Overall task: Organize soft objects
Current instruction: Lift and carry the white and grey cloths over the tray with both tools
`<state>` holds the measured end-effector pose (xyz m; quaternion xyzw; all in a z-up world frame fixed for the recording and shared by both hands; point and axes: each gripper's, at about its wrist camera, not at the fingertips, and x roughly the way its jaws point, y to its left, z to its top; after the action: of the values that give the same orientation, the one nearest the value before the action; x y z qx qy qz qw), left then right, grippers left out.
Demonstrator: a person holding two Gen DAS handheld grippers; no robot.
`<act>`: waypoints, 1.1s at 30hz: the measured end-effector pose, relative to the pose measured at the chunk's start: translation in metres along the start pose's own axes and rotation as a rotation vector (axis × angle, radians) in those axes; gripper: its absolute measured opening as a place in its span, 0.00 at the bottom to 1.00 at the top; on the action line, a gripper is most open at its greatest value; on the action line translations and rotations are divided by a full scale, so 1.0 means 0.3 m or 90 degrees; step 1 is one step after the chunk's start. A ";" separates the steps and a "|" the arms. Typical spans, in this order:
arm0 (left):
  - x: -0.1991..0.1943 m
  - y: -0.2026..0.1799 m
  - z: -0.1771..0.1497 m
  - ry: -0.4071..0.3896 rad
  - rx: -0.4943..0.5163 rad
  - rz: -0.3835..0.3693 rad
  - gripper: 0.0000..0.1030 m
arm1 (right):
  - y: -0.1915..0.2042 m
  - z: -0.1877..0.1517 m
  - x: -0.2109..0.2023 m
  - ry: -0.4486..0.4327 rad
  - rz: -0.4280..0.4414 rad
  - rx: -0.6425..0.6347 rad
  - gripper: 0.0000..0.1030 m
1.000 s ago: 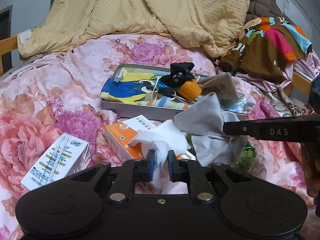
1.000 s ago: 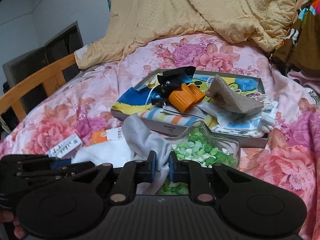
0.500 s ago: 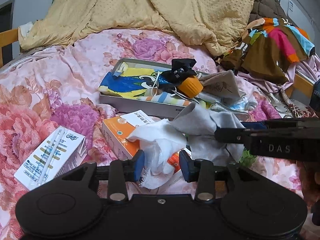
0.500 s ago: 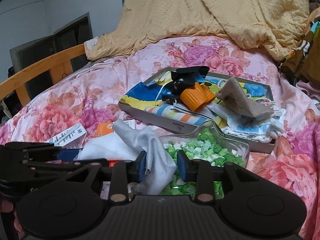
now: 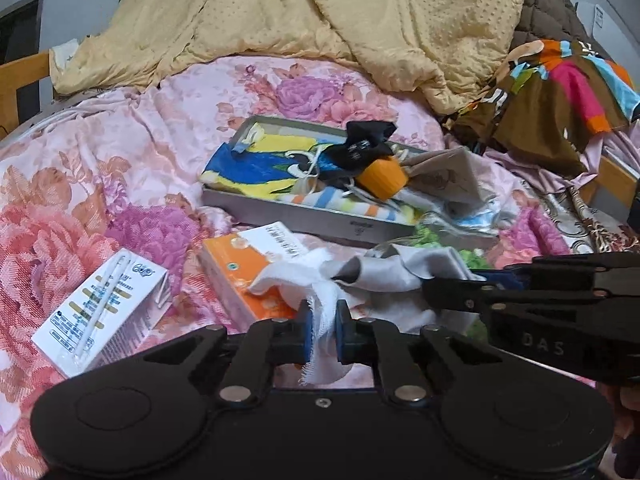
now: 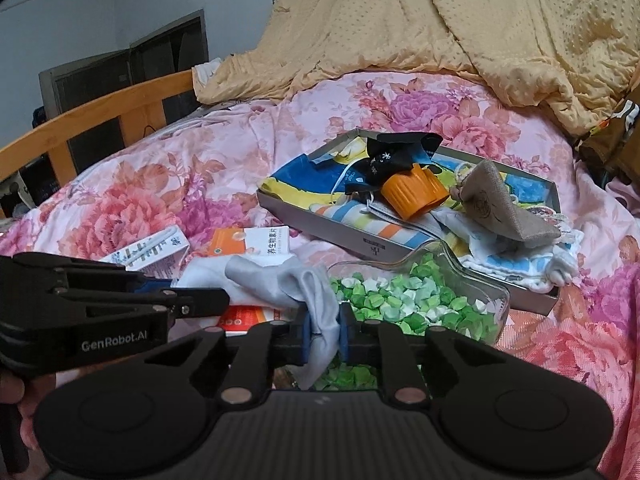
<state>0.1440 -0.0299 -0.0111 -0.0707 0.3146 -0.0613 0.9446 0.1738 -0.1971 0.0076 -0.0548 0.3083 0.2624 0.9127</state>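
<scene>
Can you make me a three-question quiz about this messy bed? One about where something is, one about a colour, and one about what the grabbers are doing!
1. Where is the orange cap?
A. In the grey tray
B. On the yellow blanket
C. On the floor

2. What colour are the paper stars in the glass jar?
A. Red
B. Green
C. Blue

3. What is the left gripper doing?
A. Holding a carton
B. Hanging empty
C. Pinching the white cloth

Answers:
1 A: it lies among the cloths in the tray.
2 B: the jar is full of green and white stars.
3 C: its jaws are closing on the white cloth, while the right gripper pinches the grey cloth.
</scene>
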 end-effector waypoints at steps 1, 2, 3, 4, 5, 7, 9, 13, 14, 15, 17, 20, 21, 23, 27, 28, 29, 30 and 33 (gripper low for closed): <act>-0.007 -0.012 0.002 -0.001 -0.001 0.001 0.10 | -0.004 0.001 -0.009 -0.003 0.001 -0.001 0.13; -0.015 -0.025 0.005 -0.003 -0.001 0.000 0.09 | -0.010 0.003 -0.020 -0.007 0.002 -0.002 0.13; -0.023 -0.040 0.008 -0.003 0.002 0.001 0.09 | -0.017 0.006 -0.031 -0.012 0.004 0.001 0.13; -0.031 -0.055 0.013 -0.005 0.008 0.001 0.09 | -0.028 0.009 -0.043 -0.016 0.007 0.006 0.13; -0.041 -0.070 0.019 -0.007 0.014 0.002 0.09 | -0.040 0.013 -0.055 -0.020 0.009 0.011 0.13; -0.062 -0.099 0.034 -0.014 0.020 0.000 0.09 | -0.065 0.024 -0.083 -0.032 0.006 0.021 0.13; -0.077 -0.119 0.050 -0.014 0.014 -0.009 0.09 | -0.091 0.033 -0.106 -0.043 0.001 0.031 0.13; -0.092 -0.152 0.073 -0.009 0.006 -0.019 0.09 | -0.136 0.047 -0.142 -0.064 -0.006 0.054 0.13; -0.094 -0.158 0.080 -0.008 0.005 -0.018 0.09 | -0.145 0.050 -0.150 -0.070 -0.009 0.057 0.13; -0.097 -0.163 0.088 -0.010 0.003 -0.017 0.09 | -0.158 0.053 -0.160 -0.078 -0.010 0.063 0.13; -0.101 -0.166 0.109 -0.015 -0.007 -0.019 0.09 | -0.183 0.061 -0.174 -0.094 -0.010 0.078 0.13; -0.097 -0.162 0.147 -0.021 -0.020 -0.023 0.09 | -0.222 0.069 -0.195 -0.124 -0.013 0.101 0.13; -0.094 -0.159 0.162 -0.025 -0.025 -0.026 0.09 | -0.237 0.072 -0.199 -0.132 -0.017 0.111 0.13; -0.082 -0.152 0.192 -0.032 -0.040 -0.031 0.09 | -0.257 0.073 -0.199 -0.142 -0.023 0.125 0.13; -0.047 -0.145 0.255 -0.051 -0.065 -0.036 0.09 | -0.282 0.086 -0.190 -0.172 -0.045 0.133 0.13; -0.038 -0.145 0.270 -0.058 -0.067 -0.037 0.09 | -0.288 0.095 -0.190 -0.185 -0.050 0.133 0.13; -0.031 -0.146 0.284 -0.065 -0.067 -0.039 0.09 | -0.294 0.104 -0.191 -0.199 -0.052 0.133 0.13; -0.021 -0.149 0.300 -0.073 -0.066 -0.041 0.09 | -0.303 0.120 -0.190 -0.218 -0.052 0.135 0.13; 0.014 -0.159 0.353 -0.092 -0.060 -0.044 0.09 | -0.340 0.177 -0.177 -0.274 -0.044 0.139 0.13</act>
<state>0.2077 -0.0673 0.0786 -0.1304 0.2455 -0.0736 0.9578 0.2186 -0.2941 0.0755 0.0907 0.1309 0.2015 0.9665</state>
